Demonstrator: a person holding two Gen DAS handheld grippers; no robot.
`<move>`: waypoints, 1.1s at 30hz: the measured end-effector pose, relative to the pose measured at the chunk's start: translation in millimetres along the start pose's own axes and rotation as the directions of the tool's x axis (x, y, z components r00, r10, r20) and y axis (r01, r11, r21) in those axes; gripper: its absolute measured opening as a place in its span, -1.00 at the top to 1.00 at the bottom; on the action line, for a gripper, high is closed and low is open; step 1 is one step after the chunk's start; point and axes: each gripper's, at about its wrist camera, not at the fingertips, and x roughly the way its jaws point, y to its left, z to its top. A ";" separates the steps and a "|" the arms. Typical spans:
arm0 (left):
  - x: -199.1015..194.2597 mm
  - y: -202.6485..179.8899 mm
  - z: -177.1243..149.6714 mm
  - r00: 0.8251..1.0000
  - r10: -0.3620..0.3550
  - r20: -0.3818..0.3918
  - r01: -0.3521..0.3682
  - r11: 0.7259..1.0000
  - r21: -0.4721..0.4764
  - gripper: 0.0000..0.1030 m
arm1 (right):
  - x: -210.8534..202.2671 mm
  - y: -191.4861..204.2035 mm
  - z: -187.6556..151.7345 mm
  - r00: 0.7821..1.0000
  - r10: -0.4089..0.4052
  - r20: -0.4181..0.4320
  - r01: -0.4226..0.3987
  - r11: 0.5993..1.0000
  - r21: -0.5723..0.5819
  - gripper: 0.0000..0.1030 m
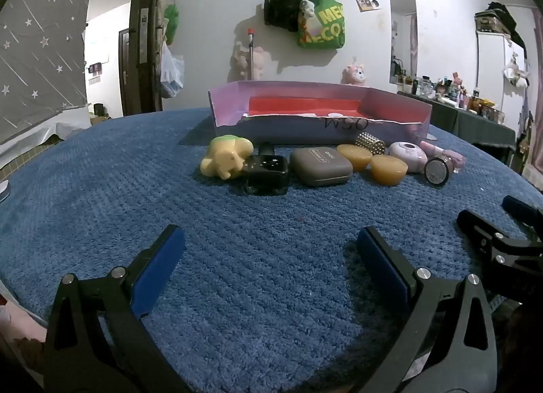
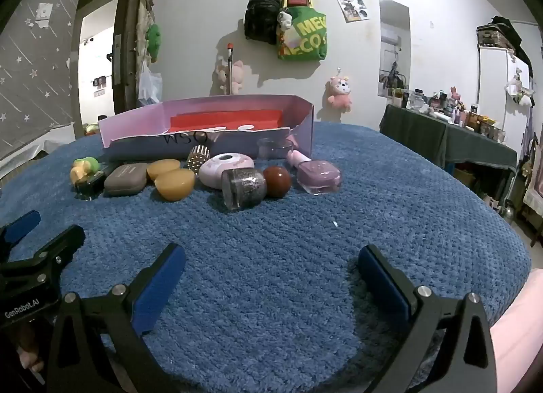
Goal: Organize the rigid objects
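A row of small rigid objects lies on the blue blanket in front of a pink box (image 1: 319, 128) with a red lining. In the left wrist view: a yellow-green toy (image 1: 225, 155), a black square case (image 1: 266, 174), a grey case (image 1: 320, 166), two amber pieces (image 1: 388, 168), a studded cylinder (image 1: 370, 143), a pink round case (image 1: 407, 153). The right wrist view adds a glitter jar (image 2: 244, 187), a red ball (image 2: 277, 180) and a purple box (image 2: 319, 174). My left gripper (image 1: 269, 240) and right gripper (image 2: 271, 257) are open and empty, well short of the row.
The blue blanket (image 2: 305, 274) covers the whole work surface. A dark table (image 2: 441, 135) with bottles stands at the right. Bags (image 1: 320, 22) and plush toys hang on the far wall. My right gripper shows at the right edge of the left wrist view (image 1: 499, 223).
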 end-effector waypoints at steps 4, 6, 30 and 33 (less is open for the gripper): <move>-0.2 0.2 -0.2 1.000 -0.002 0.003 0.002 1.000 -0.002 -1.00 | -0.1 -0.1 -0.2 1.000 0.002 0.000 -0.002 1.000 0.003 -1.00; -0.1 0.1 -0.2 1.000 -0.001 0.003 0.001 1.000 0.000 -1.00 | -0.1 0.1 -0.1 1.000 0.001 0.000 -0.001 1.000 0.004 -1.00; -0.1 0.2 -0.2 1.000 -0.003 0.003 0.003 1.000 -0.004 -1.00 | 0.0 0.0 -0.2 1.000 0.002 -0.001 -0.002 1.000 0.006 -1.00; -0.1 0.2 -0.2 1.000 -0.003 0.003 0.003 1.000 -0.004 -1.00 | -0.1 0.0 -0.1 1.000 0.002 -0.001 -0.002 1.000 0.006 -1.00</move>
